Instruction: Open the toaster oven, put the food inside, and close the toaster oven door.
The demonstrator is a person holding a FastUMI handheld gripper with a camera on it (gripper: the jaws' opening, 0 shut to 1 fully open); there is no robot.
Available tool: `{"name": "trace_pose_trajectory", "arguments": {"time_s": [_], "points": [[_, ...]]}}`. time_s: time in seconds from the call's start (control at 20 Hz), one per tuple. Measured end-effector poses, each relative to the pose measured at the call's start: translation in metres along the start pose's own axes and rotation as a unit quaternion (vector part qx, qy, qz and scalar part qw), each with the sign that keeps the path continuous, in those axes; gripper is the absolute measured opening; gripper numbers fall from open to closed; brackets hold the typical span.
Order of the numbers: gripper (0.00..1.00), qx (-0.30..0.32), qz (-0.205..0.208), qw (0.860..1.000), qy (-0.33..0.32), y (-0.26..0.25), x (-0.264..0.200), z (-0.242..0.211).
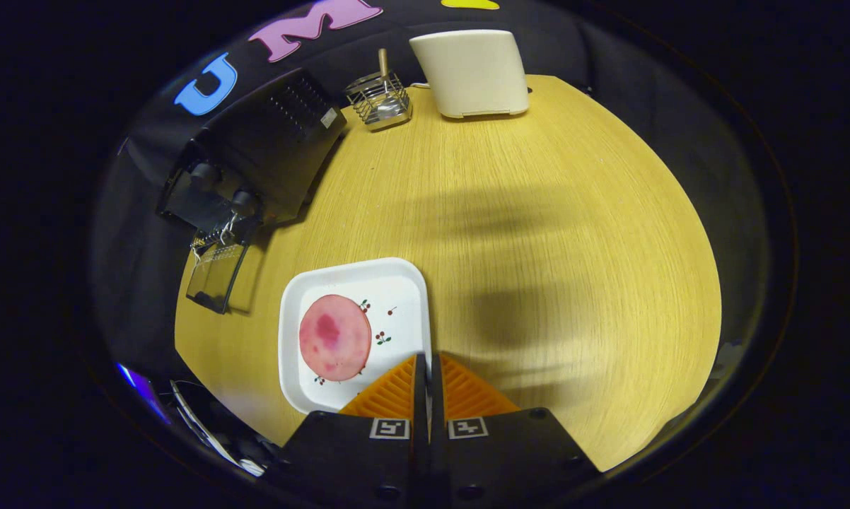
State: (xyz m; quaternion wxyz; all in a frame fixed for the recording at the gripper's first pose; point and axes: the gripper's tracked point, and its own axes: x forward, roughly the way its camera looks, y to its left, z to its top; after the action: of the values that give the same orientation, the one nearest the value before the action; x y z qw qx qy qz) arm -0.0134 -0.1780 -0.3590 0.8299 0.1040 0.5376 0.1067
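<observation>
Pink ham slice (pixel 334 338) on white plate (pixel 397 283) — just ahead-left of hand-held gripper (pixel 428 367), fingers closed, empty

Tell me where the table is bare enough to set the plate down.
Bare wood spans from the plate out right and up to the cream appliance. Crowded: toaster oven, its open door, wire basket. Gripper jaws shut at plate's edge.

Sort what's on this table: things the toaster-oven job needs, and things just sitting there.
Needed for the job:
- toaster oven, its door already dropped open
- pink round food slice
- white plate under the slice
- gripper, fingers shut on the plate's edge

Just lying about:
- wire basket with a wooden-handled utensil
- cream appliance
</observation>
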Motion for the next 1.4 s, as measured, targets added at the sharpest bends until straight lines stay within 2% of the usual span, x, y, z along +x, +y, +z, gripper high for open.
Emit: {"name": "trace_pose_trajectory", "arguments": {"time_s": [0.25, 0.4, 0.6, 1.05, 1.4], "points": [[0.05, 0.064, 0.036, 0.997, -0.019, 0.015, -0.015, -0.004], [0.05, 0.134, 0.057, 0.989, -0.019, 0.023, -0.021, -0.010], [0.05, 0.188, 0.064, 0.979, -0.034, 0.030, -0.035, -0.016], [0.05, 0.272, 0.083, 0.954, -0.095, 0.056, -0.091, -0.020], [0.05, 0.290, 0.113, 0.940, -0.138, 0.106, -0.129, -0.015]]}}
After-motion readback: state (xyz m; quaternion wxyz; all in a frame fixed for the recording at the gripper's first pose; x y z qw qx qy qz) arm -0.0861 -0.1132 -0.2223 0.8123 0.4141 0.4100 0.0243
